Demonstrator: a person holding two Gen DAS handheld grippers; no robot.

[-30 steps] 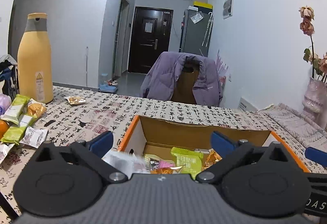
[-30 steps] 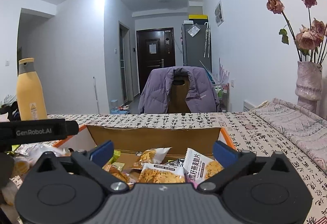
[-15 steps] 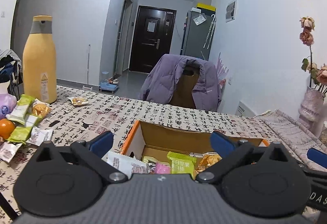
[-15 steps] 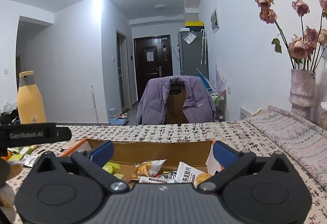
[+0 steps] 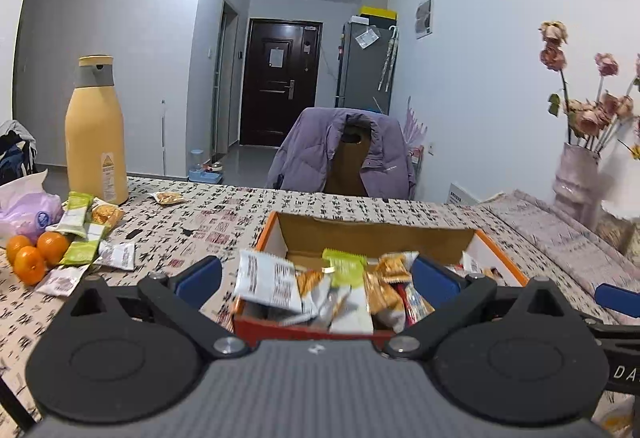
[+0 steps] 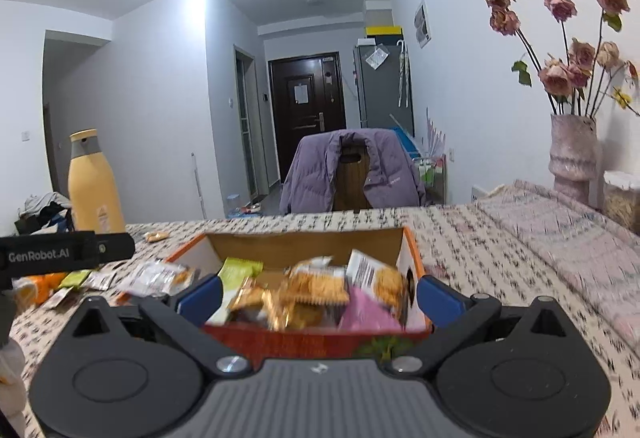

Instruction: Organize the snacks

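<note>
Left wrist view, oranges and loose snack packets beside the yellow bottle, left gripper spread wide and empty before the snack-filled cardboard box, right gripper likewise wide, holding nothing, vase far right.

Box: near wall partly hidden behind the right tongs' body; packets inside motion-blurred, print illegible. Vase: blurred near the surface's right edge. Oranges: one cut off behind its neighbours.
</note>
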